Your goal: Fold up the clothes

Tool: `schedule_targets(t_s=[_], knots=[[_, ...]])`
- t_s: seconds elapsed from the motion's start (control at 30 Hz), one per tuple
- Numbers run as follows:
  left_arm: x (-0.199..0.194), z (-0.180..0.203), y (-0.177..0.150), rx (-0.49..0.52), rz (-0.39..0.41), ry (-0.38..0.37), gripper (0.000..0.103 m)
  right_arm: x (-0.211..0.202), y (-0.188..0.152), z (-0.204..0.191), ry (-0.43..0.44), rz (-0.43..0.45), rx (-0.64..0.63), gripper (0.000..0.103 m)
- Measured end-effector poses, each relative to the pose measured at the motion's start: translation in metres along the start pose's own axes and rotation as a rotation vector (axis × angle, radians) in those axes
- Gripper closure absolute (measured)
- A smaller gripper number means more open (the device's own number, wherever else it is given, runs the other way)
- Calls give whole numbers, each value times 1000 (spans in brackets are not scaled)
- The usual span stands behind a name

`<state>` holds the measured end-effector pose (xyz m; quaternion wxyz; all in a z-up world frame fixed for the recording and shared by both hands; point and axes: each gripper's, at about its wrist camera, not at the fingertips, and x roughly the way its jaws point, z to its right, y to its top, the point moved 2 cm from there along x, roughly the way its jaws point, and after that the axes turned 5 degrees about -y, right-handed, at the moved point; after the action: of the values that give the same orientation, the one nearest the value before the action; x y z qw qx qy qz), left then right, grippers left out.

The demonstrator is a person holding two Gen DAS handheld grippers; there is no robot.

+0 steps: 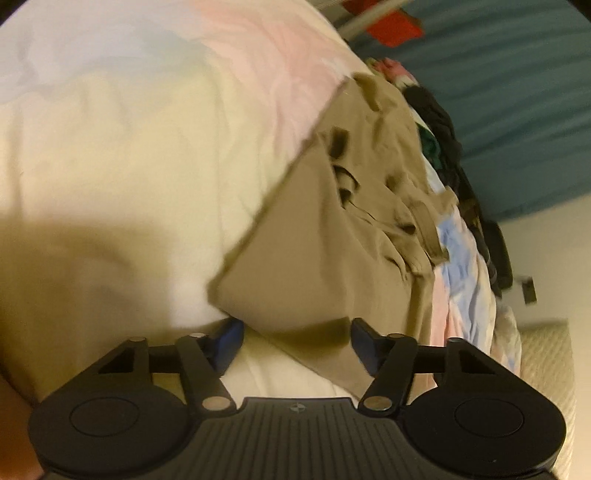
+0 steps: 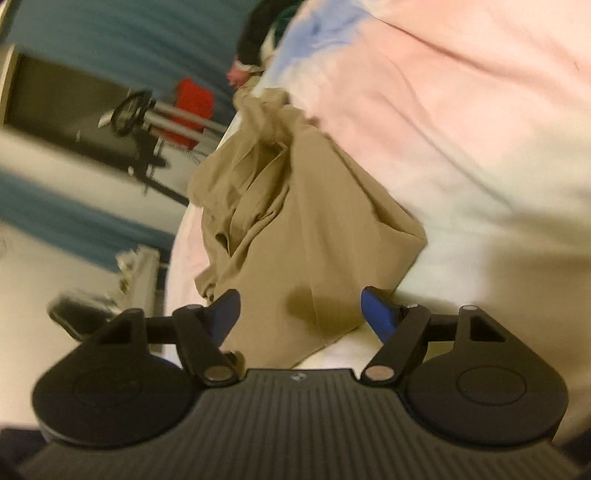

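I saw the tan garment (image 1: pixel 325 236) lying on the pastel bedspread (image 1: pixel 110 147), its length running away from both grippers toward a dark clothes pile (image 1: pixel 443 122), blurred beyond reading. My left gripper (image 1: pixel 293 332) and right gripper (image 2: pixel 299 310) gaped wide, straddling its near edge, gripping nothing.

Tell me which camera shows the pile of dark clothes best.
Left wrist view: the dark clothes run in a long strip along the bed's far edge, beyond the khaki garment. The right wrist view shows only a blurred dark bit at the top edge.
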<state>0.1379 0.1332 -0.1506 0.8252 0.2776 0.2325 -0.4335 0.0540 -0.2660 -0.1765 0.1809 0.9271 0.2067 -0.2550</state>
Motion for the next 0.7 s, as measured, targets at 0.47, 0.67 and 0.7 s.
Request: schedule_targets(t_s=[0.47, 0.67, 0.7], knots=[[-18, 9, 13, -15, 158, -63, 95, -9, 2, 31, -30, 114, 230, 50], [-33, 26, 15, 60, 230, -117, 96, -14, 11, 21, -45, 187, 152, 90], [-36, 29, 15, 73, 242, -126, 97, -18, 11, 14, -25, 200, 130, 90]])
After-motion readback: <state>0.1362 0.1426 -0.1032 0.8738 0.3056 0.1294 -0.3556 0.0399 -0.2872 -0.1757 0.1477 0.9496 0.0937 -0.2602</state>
